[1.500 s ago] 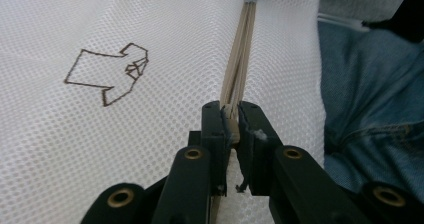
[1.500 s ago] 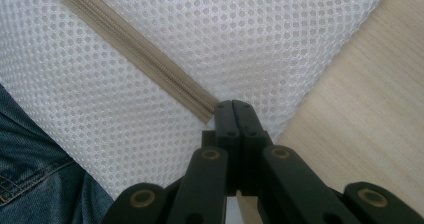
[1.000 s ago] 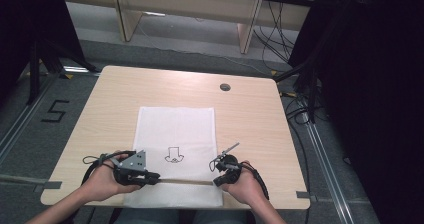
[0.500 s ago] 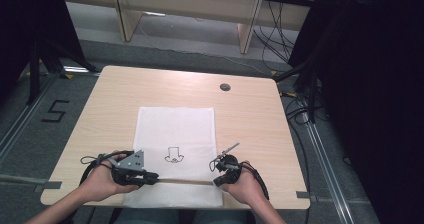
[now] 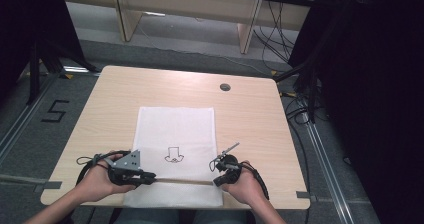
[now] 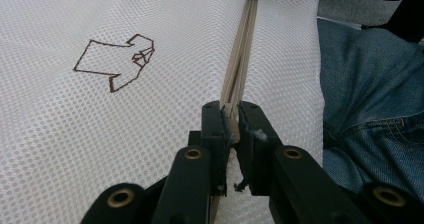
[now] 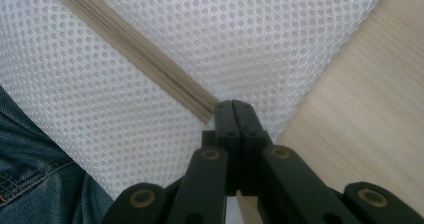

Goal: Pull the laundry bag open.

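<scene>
Lying flat near the bench's [image 5: 250, 114] near edge, the white mesh bag [image 5: 175, 129] (a small shirt outline drawn on it) overhangs toward the person's lap. The left claw [image 6: 231, 119] is clamped on the zipper [image 6: 239, 59] at the bag's left end. The right claw [image 7: 234, 115] is pressed together, pinching the mesh at the zipper's right end.
</scene>
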### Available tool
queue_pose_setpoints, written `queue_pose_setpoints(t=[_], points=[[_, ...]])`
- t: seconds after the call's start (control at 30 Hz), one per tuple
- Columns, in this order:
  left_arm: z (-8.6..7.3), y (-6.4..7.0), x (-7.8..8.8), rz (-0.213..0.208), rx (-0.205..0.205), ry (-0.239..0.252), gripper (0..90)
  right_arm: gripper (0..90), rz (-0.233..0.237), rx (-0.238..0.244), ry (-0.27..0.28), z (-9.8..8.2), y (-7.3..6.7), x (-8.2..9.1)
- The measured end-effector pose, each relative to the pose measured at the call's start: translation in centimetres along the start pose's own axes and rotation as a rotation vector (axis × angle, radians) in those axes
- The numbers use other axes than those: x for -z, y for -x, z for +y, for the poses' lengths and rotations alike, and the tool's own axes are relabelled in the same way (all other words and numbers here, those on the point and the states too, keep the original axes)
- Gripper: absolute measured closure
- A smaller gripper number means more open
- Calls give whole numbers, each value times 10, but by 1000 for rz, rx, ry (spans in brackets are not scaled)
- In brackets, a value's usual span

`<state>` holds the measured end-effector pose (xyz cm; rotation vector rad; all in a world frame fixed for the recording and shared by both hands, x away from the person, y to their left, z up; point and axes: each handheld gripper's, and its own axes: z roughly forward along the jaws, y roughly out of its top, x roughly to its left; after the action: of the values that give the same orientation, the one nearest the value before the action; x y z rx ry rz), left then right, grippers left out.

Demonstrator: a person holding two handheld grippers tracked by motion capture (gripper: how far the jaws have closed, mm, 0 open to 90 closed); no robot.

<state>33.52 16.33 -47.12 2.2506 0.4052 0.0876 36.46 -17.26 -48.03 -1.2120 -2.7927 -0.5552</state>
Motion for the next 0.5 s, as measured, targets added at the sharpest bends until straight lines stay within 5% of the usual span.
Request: queue_pose_setpoints(t=[0.5], points=[[0, -1, 3, 2, -5, 2, 819, 900, -4, 9, 1, 0, 0, 0]])
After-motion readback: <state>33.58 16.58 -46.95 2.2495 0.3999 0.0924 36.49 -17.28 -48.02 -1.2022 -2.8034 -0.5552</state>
